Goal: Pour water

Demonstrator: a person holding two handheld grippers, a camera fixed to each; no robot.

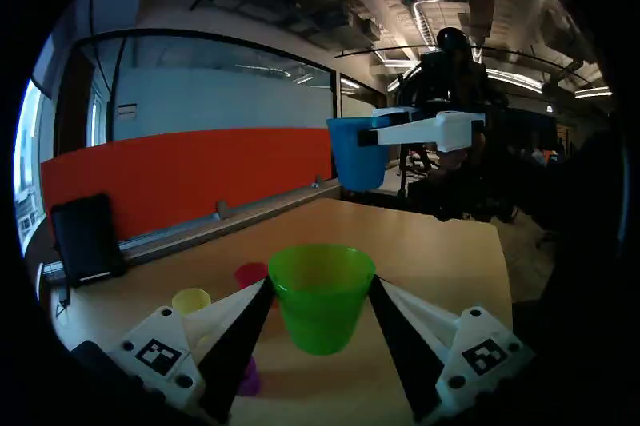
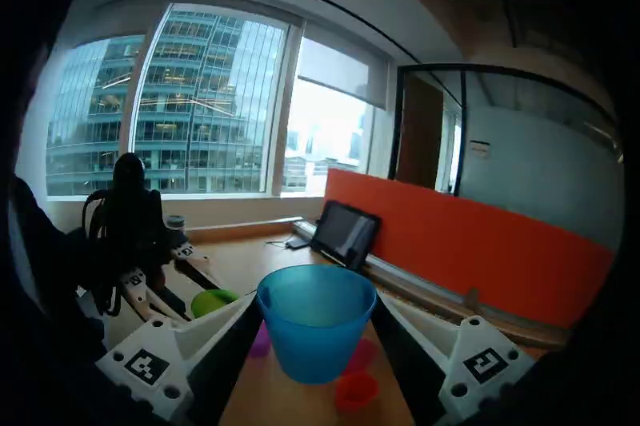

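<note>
Wooden office table (image 1: 432, 250) before an orange partition (image 1: 184, 170): in the left gripper view, the left gripper (image 1: 320, 280) clamps an upright green cup (image 1: 322, 306), while the right gripper (image 1: 376, 135) holds a blue cup (image 1: 358, 158) aloft beyond. In the right gripper view, both fingers pinch the upright blue cup above small coloured cups (image 2: 356, 390).

Purple cup (image 1: 251, 382) half behind the left tongs (image 1: 320, 280)
</note>
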